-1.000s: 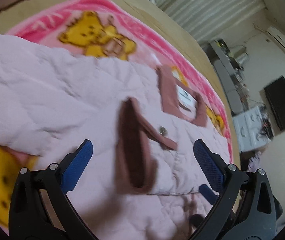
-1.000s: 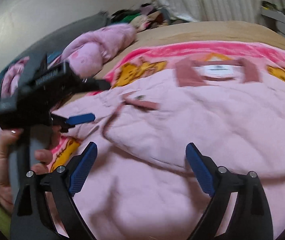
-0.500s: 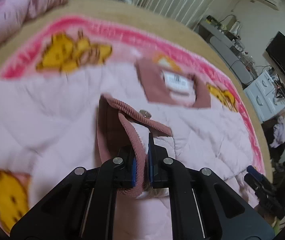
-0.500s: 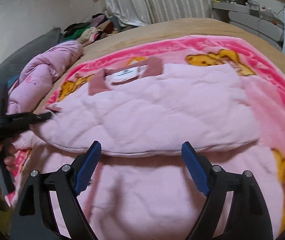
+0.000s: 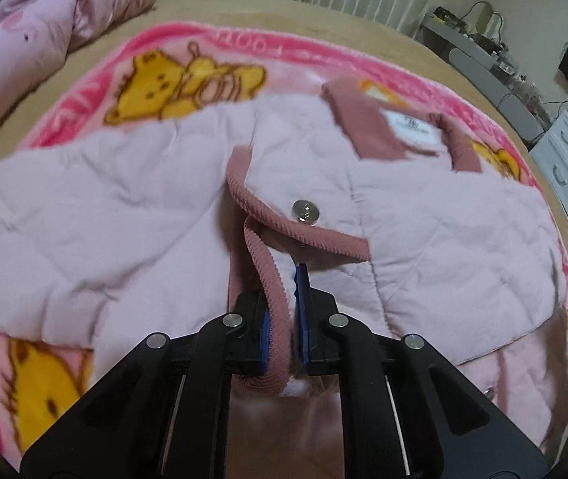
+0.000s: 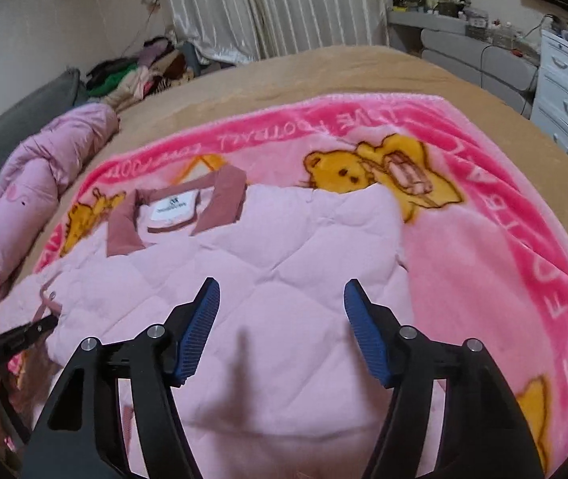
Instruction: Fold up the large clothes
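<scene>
- Left tongs (image 5: 283, 311) clenched on the jacket's (image 5: 124, 207) corduroy cuff (image 5: 272, 279), near the bed's (image 6: 363, 68) left side.
- Right tongs (image 6: 280, 331) closing, nothing pinched, above the jacket's right half.

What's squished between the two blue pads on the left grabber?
In the left wrist view, the left gripper is shut on the corduroy cuff of the pink quilted jacket; nothing else lies between its pads.

Pretty clearly someone's bedroom at home: a big bed (image 6: 363, 72) with a tan cover, a pink bear-print fleece blanket (image 6: 483, 239) spread over it and a rumpled pink duvet (image 6: 36, 183) along one side. There are pale curtains (image 6: 268, 4) behind, a white chest of drawers (image 6: 567, 99), a cluttered grey desk (image 6: 475, 44) and a pile of clothes (image 6: 136, 72) in the corner.
</scene>
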`<state>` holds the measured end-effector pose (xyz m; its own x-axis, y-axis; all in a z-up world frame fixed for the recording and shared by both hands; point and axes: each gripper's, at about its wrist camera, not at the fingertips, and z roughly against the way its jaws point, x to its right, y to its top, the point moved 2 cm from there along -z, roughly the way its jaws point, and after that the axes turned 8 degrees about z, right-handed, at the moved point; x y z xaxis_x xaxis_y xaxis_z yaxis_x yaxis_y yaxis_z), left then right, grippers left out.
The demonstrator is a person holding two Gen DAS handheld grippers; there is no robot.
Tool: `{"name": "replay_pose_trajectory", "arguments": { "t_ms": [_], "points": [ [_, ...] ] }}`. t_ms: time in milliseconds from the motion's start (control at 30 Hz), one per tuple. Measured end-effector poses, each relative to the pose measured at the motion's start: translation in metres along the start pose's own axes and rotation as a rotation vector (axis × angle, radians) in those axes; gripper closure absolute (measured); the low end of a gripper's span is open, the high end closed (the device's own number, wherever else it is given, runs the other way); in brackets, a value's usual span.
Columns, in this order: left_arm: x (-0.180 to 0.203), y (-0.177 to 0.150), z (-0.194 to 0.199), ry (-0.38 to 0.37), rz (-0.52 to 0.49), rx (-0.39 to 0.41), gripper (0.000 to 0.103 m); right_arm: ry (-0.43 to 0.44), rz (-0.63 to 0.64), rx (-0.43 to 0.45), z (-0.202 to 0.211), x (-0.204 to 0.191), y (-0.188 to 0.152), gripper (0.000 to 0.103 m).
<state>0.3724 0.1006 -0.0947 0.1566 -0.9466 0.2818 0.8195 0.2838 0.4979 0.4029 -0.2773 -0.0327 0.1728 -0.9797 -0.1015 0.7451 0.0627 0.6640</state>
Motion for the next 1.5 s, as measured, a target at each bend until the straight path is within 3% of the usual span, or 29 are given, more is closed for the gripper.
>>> {"name": "replay_pose_trajectory", "arguments": {
  "t_ms": [200,300,567,633,700,833,900,1000,1167,1300,1500],
  "points": [
    [-0.003,-0.002,0.0,-0.021,0.018,-0.012,0.097,-0.009,-0.011,-0.157,-0.058,0.01,-0.01,0.039],
    [-0.001,-0.004,-0.003,-0.022,0.016,-0.016,0.096,-0.032,0.019,-0.186,-0.074,0.007,-0.019,0.038],
    [0.001,-0.004,-0.006,-0.013,0.031,-0.027,0.095,-0.053,0.027,-0.171,-0.075,0.006,-0.024,0.038],
    [0.007,-0.003,0.006,0.021,0.004,-0.006,0.095,-0.059,0.045,-0.153,-0.061,0.001,-0.024,0.038],
    [0.019,-0.002,0.028,0.051,-0.052,0.05,0.094,0.0,0.063,-0.098,-0.038,-0.01,-0.027,0.037],
    [0.041,0.001,0.057,0.073,-0.104,0.125,0.07,0.038,0.113,-0.052,-0.013,-0.032,-0.042,0.031],
    [0.061,0.0,0.062,0.056,-0.139,0.136,0.07,0.05,0.118,-0.084,-0.014,-0.038,-0.049,0.031],
    [0.086,-0.005,0.047,0.011,-0.179,0.09,0.06,0.036,0.112,-0.139,-0.025,-0.04,-0.057,0.03],
    [0.089,-0.015,-0.005,0.043,-0.172,-0.037,0.059,0.012,0.119,-0.16,-0.033,-0.045,-0.066,0.028],
    [0.08,-0.022,-0.022,0.033,-0.151,-0.059,0.055,0.01,0.11,-0.154,-0.039,-0.044,-0.07,0.028],
    [0.074,-0.023,-0.008,-0.016,-0.139,-0.044,0.051,-0.007,0.124,-0.134,-0.026,-0.048,-0.069,0.026]
  ]
}}
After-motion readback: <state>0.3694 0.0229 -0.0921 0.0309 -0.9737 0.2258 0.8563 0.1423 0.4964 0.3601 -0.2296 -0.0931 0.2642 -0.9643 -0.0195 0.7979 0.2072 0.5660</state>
